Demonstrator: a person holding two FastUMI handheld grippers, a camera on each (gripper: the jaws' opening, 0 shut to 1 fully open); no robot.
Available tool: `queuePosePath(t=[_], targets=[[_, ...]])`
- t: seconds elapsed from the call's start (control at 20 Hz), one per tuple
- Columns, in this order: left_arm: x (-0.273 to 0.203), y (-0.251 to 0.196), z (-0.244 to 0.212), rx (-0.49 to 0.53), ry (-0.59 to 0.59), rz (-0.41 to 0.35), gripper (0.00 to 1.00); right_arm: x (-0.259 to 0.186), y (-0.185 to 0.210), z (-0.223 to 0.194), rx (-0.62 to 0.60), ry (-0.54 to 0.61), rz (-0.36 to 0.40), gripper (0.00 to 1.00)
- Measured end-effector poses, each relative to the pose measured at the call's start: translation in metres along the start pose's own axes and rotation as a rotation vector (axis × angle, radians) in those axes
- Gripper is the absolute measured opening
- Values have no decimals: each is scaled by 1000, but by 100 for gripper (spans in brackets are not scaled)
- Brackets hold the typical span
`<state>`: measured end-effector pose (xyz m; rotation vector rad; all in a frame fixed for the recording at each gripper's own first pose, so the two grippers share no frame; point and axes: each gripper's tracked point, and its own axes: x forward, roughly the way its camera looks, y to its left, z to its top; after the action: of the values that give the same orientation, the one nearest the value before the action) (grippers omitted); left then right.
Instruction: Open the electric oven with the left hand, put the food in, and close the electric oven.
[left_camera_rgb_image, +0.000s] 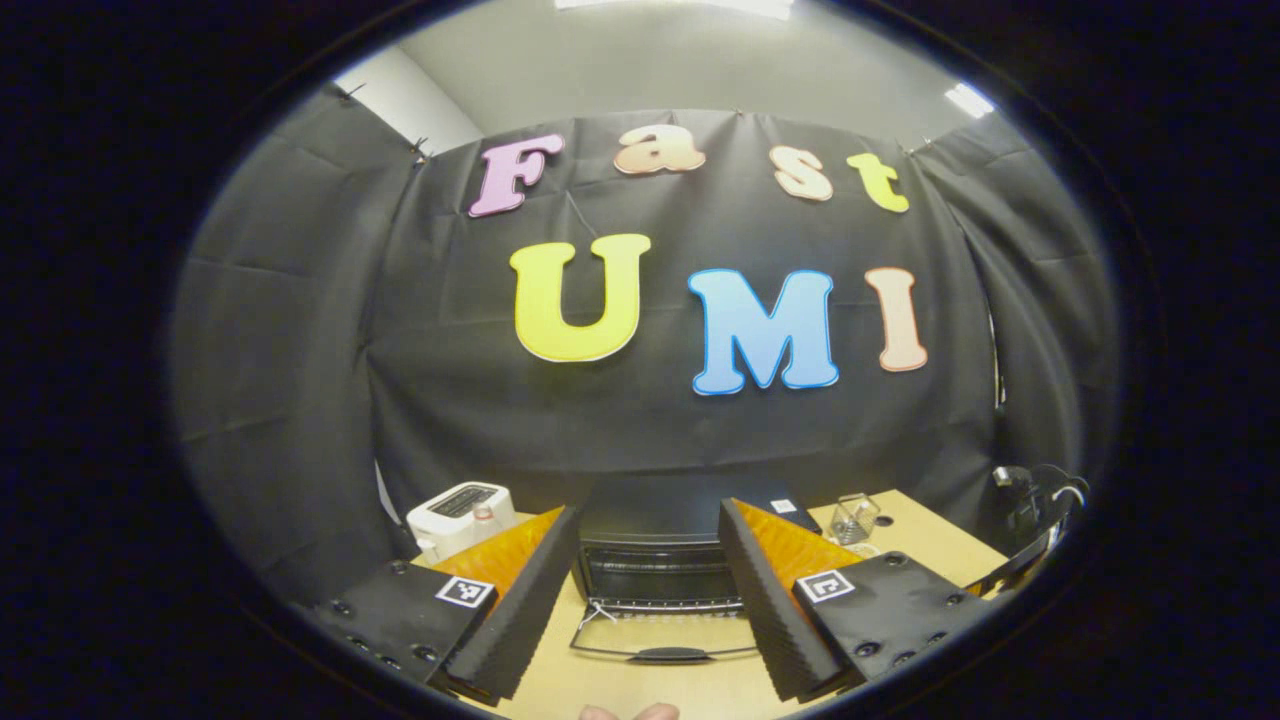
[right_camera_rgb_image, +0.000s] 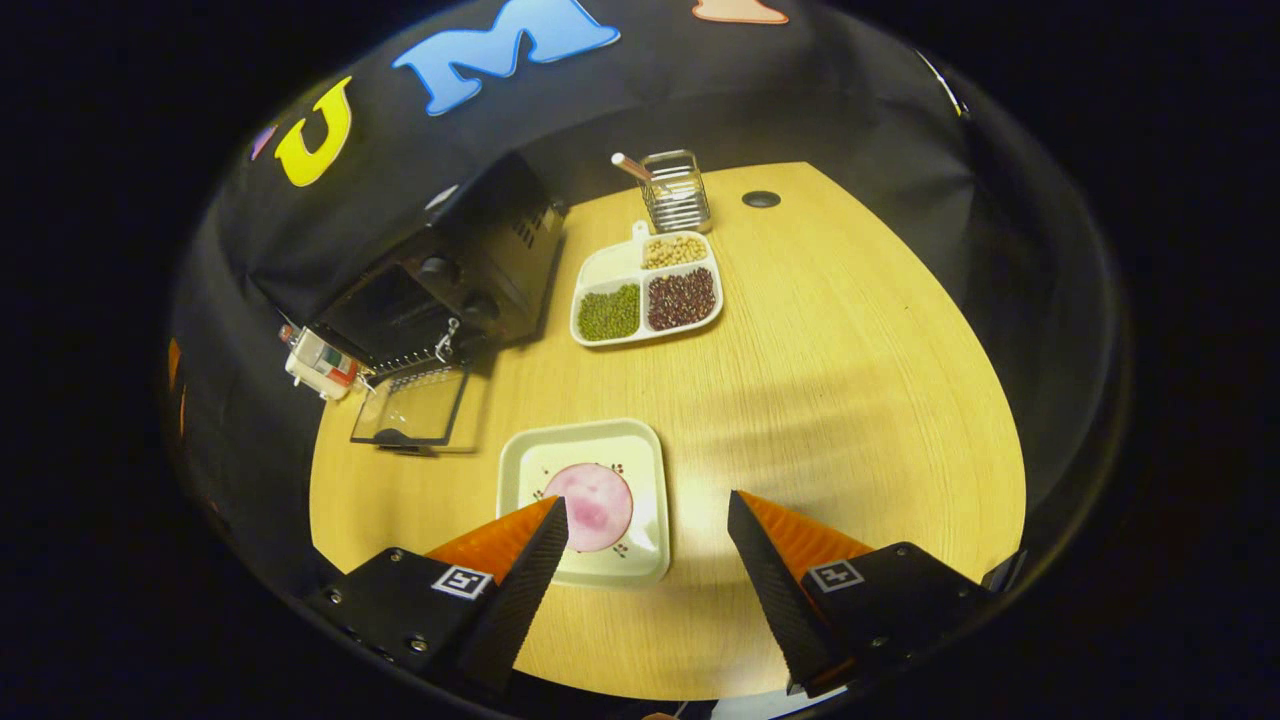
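Wooden desk (right_camera_rgb_image: 850, 380): electric oven (right_camera_rgb_image: 440, 285) at its far left edge, door down. Food (right_camera_rgb_image: 597, 505) on its plate (right_camera_rgb_image: 650, 470) near the front edge. Left hand-held gripper (left_camera_rgb_image: 648, 560) wide, empty; right hand-held gripper (right_camera_rgb_image: 648, 545) wide too.

oven (left_camera_rgb_image: 655, 560) sides hidden behind fingers (left_camera_rgb_image: 520, 600), plate (right_camera_rgb_image: 590, 500) corner covered by finger, toaster (left_camera_rgb_image: 460, 515) partly hidden

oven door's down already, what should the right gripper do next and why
Probably lower the right gripper onto the pink food slice and close on it: the oven is open, the slice lies untouched on its plate, and the gripper hangs open, empty.
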<state>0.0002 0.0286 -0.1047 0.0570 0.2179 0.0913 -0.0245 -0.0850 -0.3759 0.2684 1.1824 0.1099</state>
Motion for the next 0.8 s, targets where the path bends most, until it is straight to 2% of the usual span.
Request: queuePosePath(t=[0.05,0.1,0.15,0.25,0.3,0.35,0.4,0.45,0.5,0.55,0.65,0.75,0.8], targets=[[-2,4,0,2,4,13,94,9,-3,-1,-12,17,-11,99],[-6,9,0,1,8,26,95,19,-6,-2,-23,32,-22,99],[-8,13,-3,1,16,40,98,28,-10,-3,-39,52,-41,95],[-15,24,-6,6,34,70,98,44,-14,-5,-71,86,-67,88],[-17,30,-9,5,42,83,97,51,-14,-7,-83,100,-76,89],[-21,34,-11,4,48,94,97,56,-14,-10,-87,126,-77,80],[-23,39,-12,2,53,105,91,60,-12,-15,-88,152,-80,83],[-25,42,-14,0,57,114,94,64,-11,-10,-110,132,-88,85],[-27,45,-15,-2,59,122,94,62,-15,-6,-133,129,-112,80],[-28,48,-17,-6,61,127,94,63,-18,-10,-155,143,-144,61],[-28,48,-22,-15,75,129,98,66,-16,-11,-194,168,-171,53],[-28,49,-28,-27,86,126,96,69,-9,-12,-212,180,-157,53],[-26,46,-30,-34,90,120,95,63,-7,-12,-185,175,-178,52]])
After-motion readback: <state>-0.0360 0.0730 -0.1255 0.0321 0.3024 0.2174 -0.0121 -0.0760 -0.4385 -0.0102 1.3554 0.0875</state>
